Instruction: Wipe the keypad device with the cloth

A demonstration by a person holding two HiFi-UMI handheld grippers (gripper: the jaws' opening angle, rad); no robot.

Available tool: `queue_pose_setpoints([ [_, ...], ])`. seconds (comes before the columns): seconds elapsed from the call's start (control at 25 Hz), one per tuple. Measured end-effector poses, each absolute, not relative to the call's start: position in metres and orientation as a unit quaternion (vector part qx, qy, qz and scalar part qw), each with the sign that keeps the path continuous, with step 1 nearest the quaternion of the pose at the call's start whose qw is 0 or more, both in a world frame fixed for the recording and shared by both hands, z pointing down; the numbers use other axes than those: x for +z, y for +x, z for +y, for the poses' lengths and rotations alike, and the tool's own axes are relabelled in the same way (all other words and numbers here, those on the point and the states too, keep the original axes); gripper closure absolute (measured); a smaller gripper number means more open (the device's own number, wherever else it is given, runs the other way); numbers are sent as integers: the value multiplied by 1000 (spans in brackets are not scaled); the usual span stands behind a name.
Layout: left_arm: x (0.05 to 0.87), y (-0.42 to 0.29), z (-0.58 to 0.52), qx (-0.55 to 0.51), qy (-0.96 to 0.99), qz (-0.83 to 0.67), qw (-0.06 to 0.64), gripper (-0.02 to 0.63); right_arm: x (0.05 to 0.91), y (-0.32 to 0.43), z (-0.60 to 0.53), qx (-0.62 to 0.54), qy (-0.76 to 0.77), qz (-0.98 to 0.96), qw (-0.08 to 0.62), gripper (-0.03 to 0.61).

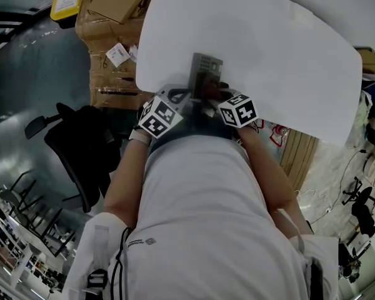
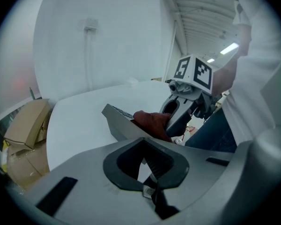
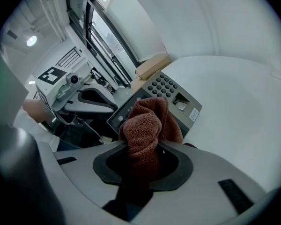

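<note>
Keypad device [image 1: 205, 72], a grey slab with a number pad and a dark screen, lies at the near edge of the white round counter [image 1: 287, 55], right in front of the person. Both forearms reach forward from the white-shirted torso and angle in towards each other, so the two tools meet side by side over the device with their marker cubes facing up. The right hand-held gripper [image 3: 141, 159] comes in from the device's right and tips down onto it. Its jaws are clamped on a bunched reddish-brown cloth [image 3: 147, 125], which sticks out in a thick fold and presses against the device's face beside the screen, just short of the keys. The left hand-held gripper [image 2: 143, 165] sits low at the device's left end, level with the counter. Its jaws are drawn almost together, with only a thin pale sliver showing between the ribbed pads. The device's near edge runs right up to their mouth, but whether they pinch that edge is not clear from where I stand. From the left side, the right tool leans over the cloth, with the wad between it and the device's sloping top. Cardboard boxes [image 1: 112, 17] are stacked past the counter's left rim, and a black office chair [image 1: 81, 149] stands on the floor by the person's left elbow.
</note>
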State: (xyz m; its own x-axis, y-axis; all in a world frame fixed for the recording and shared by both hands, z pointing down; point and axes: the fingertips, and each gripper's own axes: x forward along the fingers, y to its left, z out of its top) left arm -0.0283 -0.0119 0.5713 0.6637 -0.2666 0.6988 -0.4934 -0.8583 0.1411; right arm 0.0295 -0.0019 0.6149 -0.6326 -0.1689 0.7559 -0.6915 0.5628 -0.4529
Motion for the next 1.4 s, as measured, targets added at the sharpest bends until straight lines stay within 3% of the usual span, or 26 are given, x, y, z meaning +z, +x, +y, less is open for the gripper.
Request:
queue_pose_setpoints([
  [0.96, 572, -29, -12, 372, 888, -231, 140, 601, 642, 61, 0, 425, 293, -787, 338, 477],
  [1.4, 572, -28, -12, 380, 884, -236, 134, 603, 586, 45, -36, 382, 291, -822, 306, 477],
])
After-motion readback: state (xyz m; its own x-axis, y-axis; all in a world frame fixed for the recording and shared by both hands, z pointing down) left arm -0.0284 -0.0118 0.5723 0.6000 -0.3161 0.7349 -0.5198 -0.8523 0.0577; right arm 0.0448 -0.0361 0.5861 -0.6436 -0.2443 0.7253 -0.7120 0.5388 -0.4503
